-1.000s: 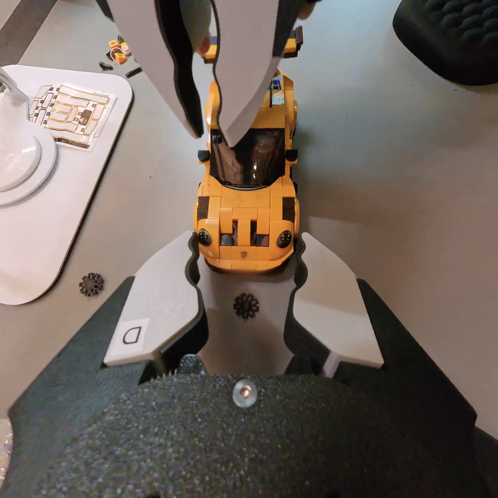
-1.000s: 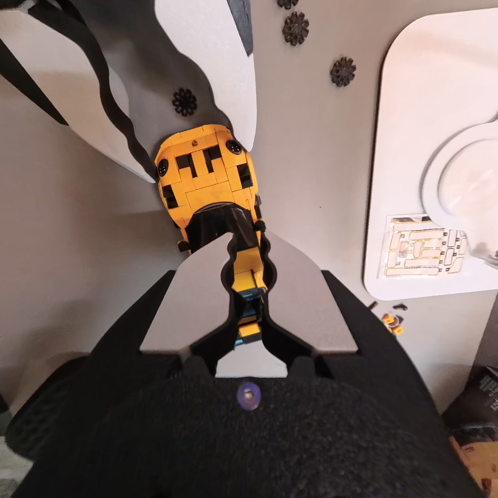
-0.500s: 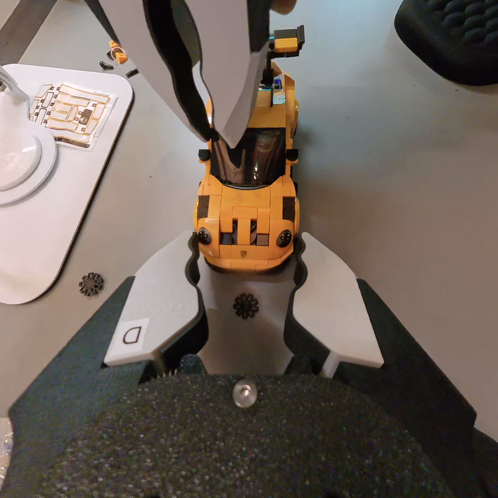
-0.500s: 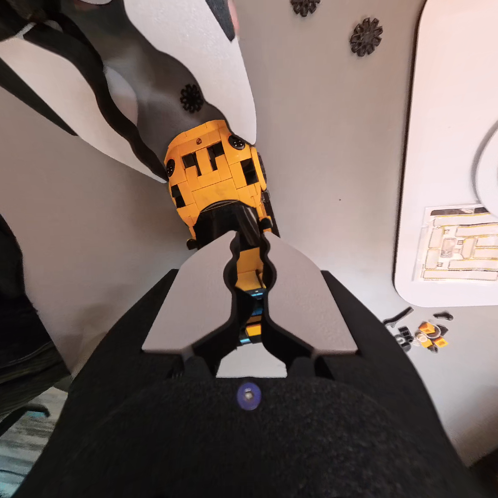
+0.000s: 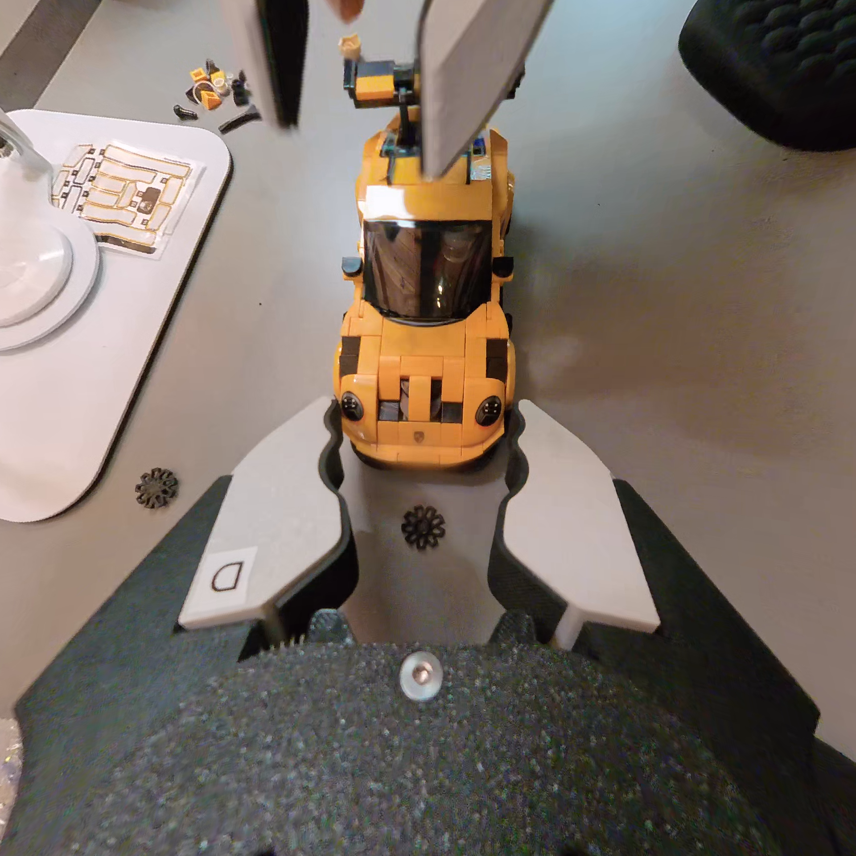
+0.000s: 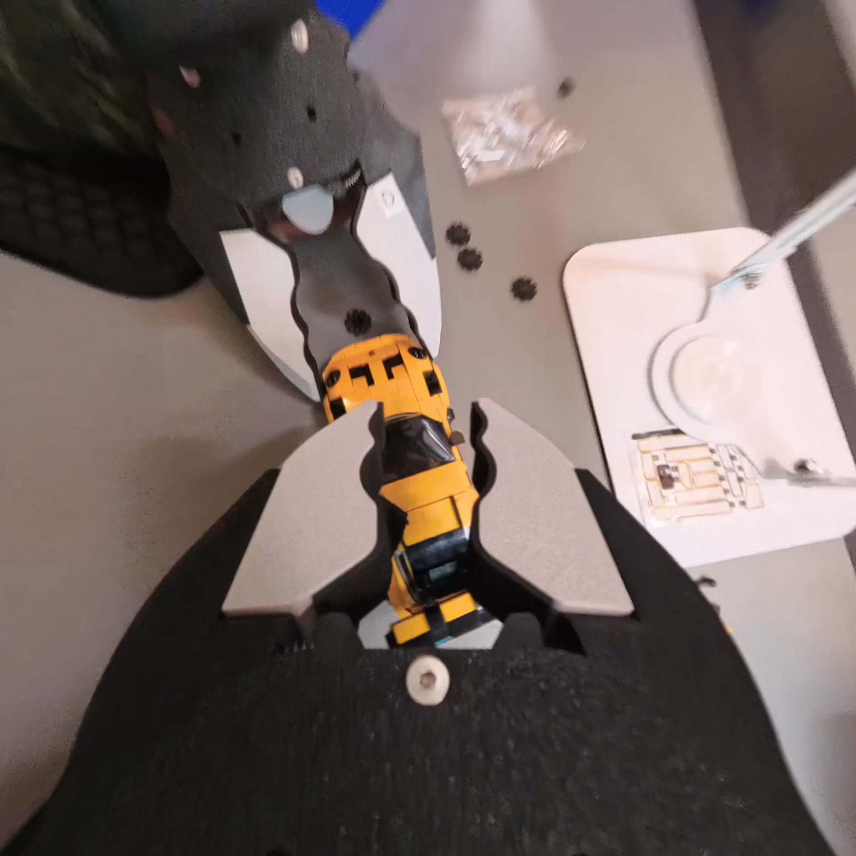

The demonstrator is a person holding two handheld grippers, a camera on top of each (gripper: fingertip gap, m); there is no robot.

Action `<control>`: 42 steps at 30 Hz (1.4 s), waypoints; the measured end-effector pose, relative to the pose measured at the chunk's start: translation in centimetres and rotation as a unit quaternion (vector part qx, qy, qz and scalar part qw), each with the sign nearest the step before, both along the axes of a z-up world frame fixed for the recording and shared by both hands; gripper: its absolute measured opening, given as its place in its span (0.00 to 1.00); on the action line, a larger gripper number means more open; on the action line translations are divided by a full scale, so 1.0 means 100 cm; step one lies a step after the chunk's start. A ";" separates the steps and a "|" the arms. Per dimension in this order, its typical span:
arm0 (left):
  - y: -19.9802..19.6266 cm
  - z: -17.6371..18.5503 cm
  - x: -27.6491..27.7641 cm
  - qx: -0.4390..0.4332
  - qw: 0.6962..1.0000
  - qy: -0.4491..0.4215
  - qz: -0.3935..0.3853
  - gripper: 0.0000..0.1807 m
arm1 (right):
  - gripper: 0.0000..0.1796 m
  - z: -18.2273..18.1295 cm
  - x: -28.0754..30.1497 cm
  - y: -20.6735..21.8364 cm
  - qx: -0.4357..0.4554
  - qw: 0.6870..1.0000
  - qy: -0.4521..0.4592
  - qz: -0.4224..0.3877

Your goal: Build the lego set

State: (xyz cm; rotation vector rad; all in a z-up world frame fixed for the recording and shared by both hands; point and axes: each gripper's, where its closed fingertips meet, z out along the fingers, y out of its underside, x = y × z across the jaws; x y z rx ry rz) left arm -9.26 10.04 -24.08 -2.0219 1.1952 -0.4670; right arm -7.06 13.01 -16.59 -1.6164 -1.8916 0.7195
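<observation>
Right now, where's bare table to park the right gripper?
Free: grey table between the car and black seat. Crowded: the other side, with the white base, loose bricks and black rims.

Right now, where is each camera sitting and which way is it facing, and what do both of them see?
Left wrist view: sits on the left gripper, facing the yellow lego car head-on; its own fingers flank the car's nose.
Right wrist view: sits on the right gripper, above the car's rear, looking down along it; its own fingers stand apart.
Shared: the car, a black wheel disc, the white lamp base, each other's gripper.
</observation>
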 end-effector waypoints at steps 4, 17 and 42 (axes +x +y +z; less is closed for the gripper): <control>0.001 0.000 0.002 0.004 1.000 -0.003 0.002 0.38 | 0.32 0.014 0.033 -0.007 0.042 0.989 0.103 -0.100; 0.022 0.002 0.003 0.041 0.998 0.024 0.047 0.28 | 0.33 -0.008 0.129 -0.013 0.021 0.950 0.185 -0.250; 0.140 0.218 -0.016 0.324 0.897 -0.184 0.238 0.10 | 0.09 0.104 0.074 0.221 0.001 0.826 0.323 -0.461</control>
